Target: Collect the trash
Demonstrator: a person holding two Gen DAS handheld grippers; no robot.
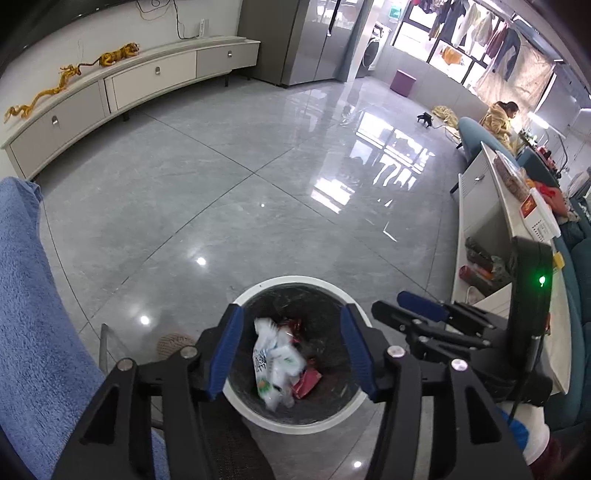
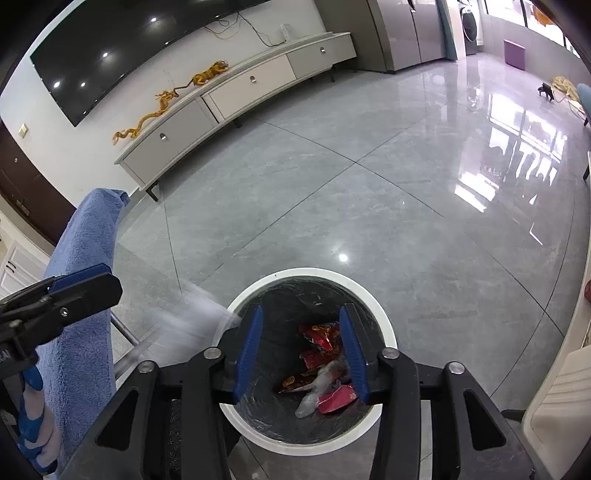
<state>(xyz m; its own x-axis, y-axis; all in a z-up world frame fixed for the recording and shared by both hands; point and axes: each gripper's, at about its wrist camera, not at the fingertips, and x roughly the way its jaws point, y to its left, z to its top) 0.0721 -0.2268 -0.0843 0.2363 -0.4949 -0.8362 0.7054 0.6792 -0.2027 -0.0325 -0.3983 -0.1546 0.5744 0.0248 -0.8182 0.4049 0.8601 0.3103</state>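
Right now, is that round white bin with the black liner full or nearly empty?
Nearly empty. The round white bin holds only a few red snack wrappers and crumpled clear plastic low inside; its black liner shows all around.

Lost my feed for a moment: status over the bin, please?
Both hand-held grippers, left and right, open above the bin. White wrapper blurred inside bin, red wrappers beneath. Nothing blocking.

Home living room: wall TV (image 2: 122,55), low media cabinet (image 2: 236,99), sofa (image 1: 480,136), probably laundry (image 1: 480,29) by window.
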